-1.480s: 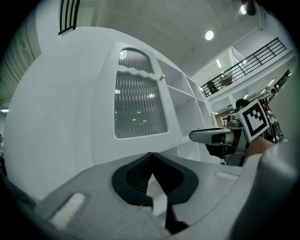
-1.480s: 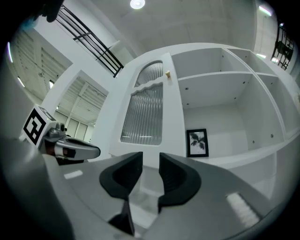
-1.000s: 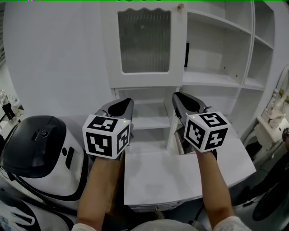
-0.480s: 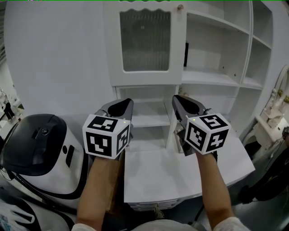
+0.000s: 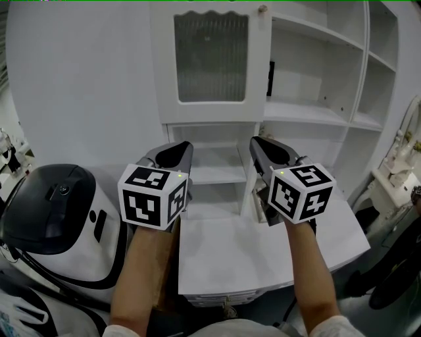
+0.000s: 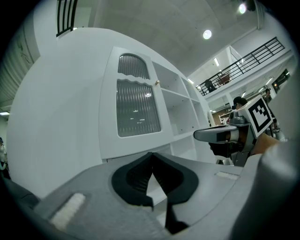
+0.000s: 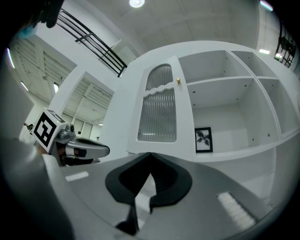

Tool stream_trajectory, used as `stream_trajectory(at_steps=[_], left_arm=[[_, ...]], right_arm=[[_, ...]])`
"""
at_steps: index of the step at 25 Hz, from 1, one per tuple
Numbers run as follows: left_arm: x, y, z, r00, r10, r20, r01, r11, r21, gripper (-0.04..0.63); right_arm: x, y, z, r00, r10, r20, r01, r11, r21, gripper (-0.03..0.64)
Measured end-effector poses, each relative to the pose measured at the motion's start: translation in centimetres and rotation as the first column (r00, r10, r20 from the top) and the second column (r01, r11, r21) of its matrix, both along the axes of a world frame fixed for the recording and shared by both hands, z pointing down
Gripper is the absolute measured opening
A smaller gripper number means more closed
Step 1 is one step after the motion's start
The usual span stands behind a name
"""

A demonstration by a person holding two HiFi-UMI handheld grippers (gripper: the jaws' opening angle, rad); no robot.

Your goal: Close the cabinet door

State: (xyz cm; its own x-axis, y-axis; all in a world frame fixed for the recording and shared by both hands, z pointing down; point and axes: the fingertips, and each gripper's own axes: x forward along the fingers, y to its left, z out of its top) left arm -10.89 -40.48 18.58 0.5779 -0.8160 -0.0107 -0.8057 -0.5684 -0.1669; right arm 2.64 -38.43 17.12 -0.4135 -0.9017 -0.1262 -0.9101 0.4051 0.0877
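The white cabinet's upper door point(image 5: 210, 59) has a ribbed glass pane and a small knob point(image 5: 262, 9) at its top right corner. It stands a little out from the shelves and hides part of a framed picture point(image 5: 271, 77). The door also shows in the left gripper view point(image 6: 137, 108) and the right gripper view point(image 7: 159, 112). Below it, a narrow white panel point(image 5: 248, 192) stands edge-on beside the low shelves point(image 5: 212, 172). My left gripper point(image 5: 186, 145) and right gripper point(image 5: 253, 139) are level in front of these shelves. Both are shut and hold nothing.
A white and black machine point(image 5: 56, 217) stands at the lower left. A white tabletop point(image 5: 263, 253) lies under my arms. Open shelves point(image 5: 329, 79) fill the cabinet's right side, and small clutter point(image 5: 398, 174) sits at the far right.
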Motion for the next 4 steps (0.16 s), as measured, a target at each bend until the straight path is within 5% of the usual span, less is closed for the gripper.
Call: stream_trajectory(at_steps=[4], left_arm=[[0.34, 0.01, -0.10, 1.000, 0.001, 0.000, -0.001, 1.000, 0.004, -0.002]], right_arm=[[0.41, -0.06, 0.19, 1.000, 0.002, 0.001, -0.002, 1.000, -0.002, 0.002]])
